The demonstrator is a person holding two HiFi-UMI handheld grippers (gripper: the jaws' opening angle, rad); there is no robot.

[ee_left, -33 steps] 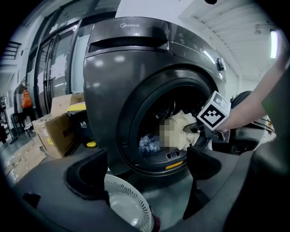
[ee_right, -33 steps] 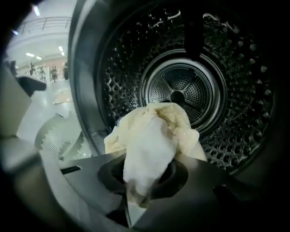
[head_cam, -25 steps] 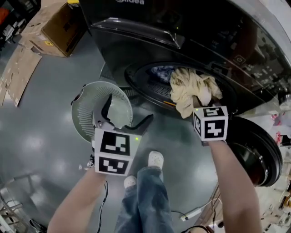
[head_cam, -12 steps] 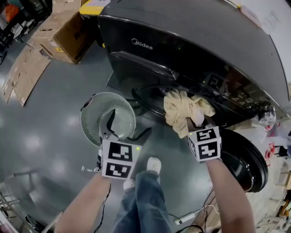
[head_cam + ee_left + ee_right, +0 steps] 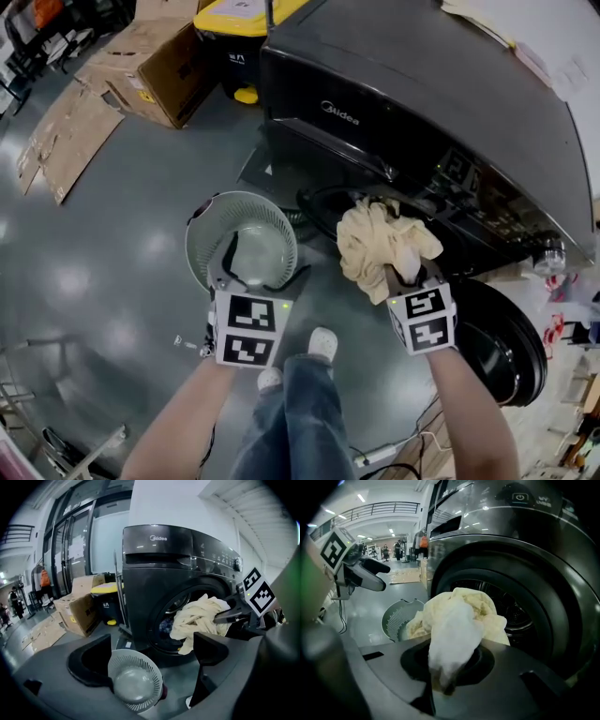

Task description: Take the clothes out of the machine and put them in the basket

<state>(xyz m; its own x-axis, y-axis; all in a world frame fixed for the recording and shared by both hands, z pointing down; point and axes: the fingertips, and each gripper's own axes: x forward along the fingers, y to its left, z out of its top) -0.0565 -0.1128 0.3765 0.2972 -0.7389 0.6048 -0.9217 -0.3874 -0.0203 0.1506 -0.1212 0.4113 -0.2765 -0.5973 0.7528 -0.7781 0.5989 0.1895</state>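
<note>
Dim indoor lighting; ceiling lamps reflect as glare patches on the grey floor (image 5: 141, 244). Both gripper views show fisheye distortion with dark vignetted corners.

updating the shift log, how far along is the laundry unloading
Done: nothing yet; the basket looks empty. In hand: the right gripper is shut on a cream cloth, held just outside the drum but not over the basket. The left gripper hangs open and empty. Left: drop that cloth in, then fetch the bluish item visible inside the drum.

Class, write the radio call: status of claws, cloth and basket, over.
Right claw shut on cream cloth, at the washer's mouth. Left claw open, empty, over the basket. More laundry inside drum. Nothing blocking.
</note>
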